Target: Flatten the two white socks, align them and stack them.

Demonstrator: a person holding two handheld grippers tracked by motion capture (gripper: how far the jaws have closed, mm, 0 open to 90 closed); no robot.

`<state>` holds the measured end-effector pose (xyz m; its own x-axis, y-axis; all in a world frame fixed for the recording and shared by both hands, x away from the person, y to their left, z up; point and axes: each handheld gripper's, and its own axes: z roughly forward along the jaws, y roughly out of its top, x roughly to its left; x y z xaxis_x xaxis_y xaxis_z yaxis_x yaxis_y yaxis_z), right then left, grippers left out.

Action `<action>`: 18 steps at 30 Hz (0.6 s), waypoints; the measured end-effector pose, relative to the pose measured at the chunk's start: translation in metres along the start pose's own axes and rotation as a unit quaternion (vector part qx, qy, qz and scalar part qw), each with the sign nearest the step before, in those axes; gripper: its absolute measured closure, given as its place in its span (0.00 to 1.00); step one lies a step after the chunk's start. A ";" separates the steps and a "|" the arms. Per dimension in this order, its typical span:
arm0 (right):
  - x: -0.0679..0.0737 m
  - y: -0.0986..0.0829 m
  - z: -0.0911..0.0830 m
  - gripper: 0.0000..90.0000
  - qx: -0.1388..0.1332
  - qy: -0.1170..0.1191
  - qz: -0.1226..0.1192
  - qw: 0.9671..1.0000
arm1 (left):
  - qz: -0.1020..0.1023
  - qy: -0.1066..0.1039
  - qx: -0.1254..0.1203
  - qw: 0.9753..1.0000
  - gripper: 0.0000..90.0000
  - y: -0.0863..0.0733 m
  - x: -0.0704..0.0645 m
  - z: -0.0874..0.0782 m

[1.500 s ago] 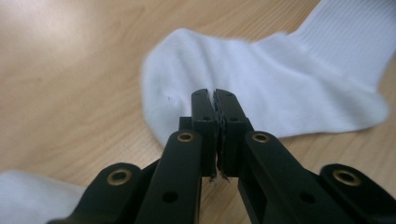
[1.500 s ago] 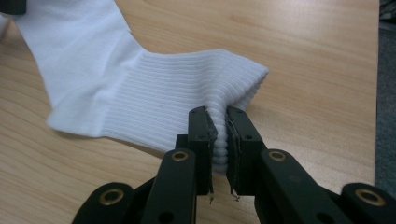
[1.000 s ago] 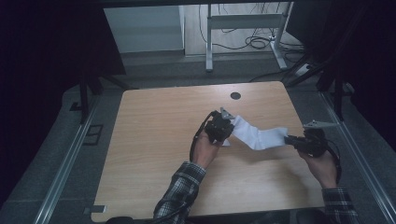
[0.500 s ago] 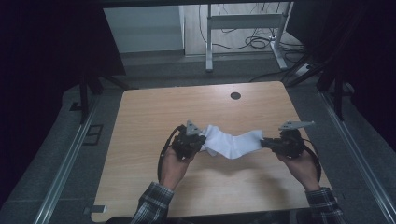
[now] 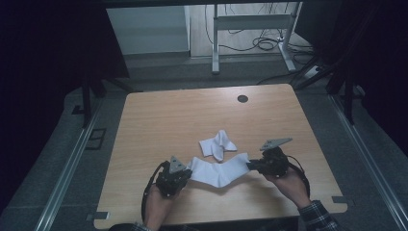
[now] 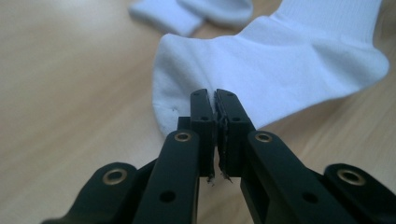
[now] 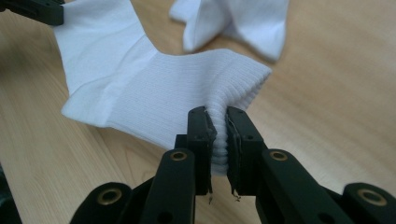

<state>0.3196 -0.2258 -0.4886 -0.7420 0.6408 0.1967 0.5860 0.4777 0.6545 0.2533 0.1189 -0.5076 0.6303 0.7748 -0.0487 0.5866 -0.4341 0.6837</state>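
On the wooden table (image 5: 159,130), the white sock (image 5: 217,172) lies just in front of a second crumpled sock (image 5: 217,144), left gripper (image 5: 185,174) clamped on its toe, right gripper (image 5: 250,165) on its cuff; even, level tension should flatten it best.

White sock (image 6: 280,65) between closed jaws

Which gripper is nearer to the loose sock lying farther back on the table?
Right, narrowly. The right gripper sits in front of the loose sock, to its right; the left gripper sits nearer the table's front edge, to its left. Both are shut on the stretched sock.
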 end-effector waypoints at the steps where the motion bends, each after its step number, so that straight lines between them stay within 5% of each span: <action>1: 0.000 -0.003 0.003 0.88 0.007 0.000 -0.001 1.000 | -0.003 -0.004 0.004 1.000 0.94 -0.004 -0.001 0.002; 5: -0.002 -0.013 0.012 0.88 0.033 -0.004 -0.001 0.999 | -0.005 -0.006 0.012 1.000 0.78 -0.011 -0.001 0.006; 10: -0.007 -0.016 0.008 0.79 0.023 -0.016 0.004 1.000 | -0.036 0.009 -0.030 0.999 0.52 -0.007 0.013 -0.006; 18: -0.011 -0.016 0.015 0.71 0.023 -0.046 -0.009 0.999 | -0.036 0.053 0.005 0.998 0.46 -0.013 0.027 0.009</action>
<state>0.3233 -0.2314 -0.5115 -0.7216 0.6825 0.1160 0.5877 0.5155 0.6236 0.2672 0.1414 -0.5244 0.5291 0.8483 -0.0208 0.6346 -0.3793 0.6733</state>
